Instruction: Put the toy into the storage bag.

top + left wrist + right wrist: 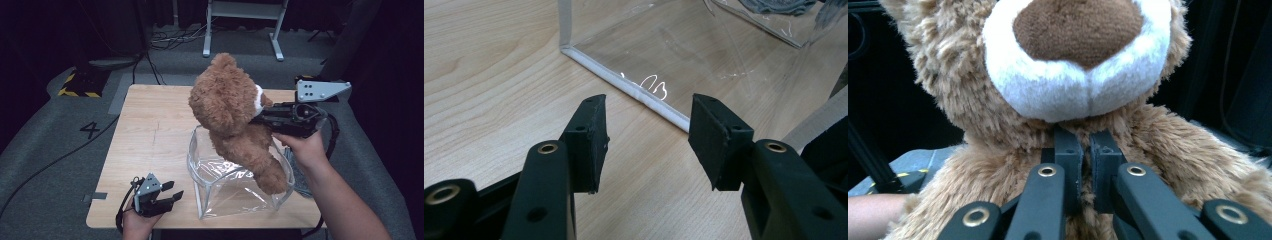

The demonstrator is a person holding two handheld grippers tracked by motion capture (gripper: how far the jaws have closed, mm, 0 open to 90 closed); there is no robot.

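A brown teddy bear [230, 107] hangs above an upright clear plastic bag [227, 185] in the middle of the wooden table, its leg dipping into the bag's mouth. My right gripper [257, 117] is shut on the bear's chest fur just under its white muzzle [1075, 80]; the jaws [1083, 155] pinch the fur close together. My left gripper [172, 195] rests near the table's front edge, left of the bag, open with nothing between its fingers. In the left gripper view its jaws [646, 140] face the bag's white bottom seam [634, 92].
The wooden table [145, 130] stands on grey carpet. A dark grey cloth [300, 175] lies behind the bag at the right. A white desk frame [245, 25] and cables lie on the floor beyond. A black-and-yellow striped block [80, 82] sits at the far left.
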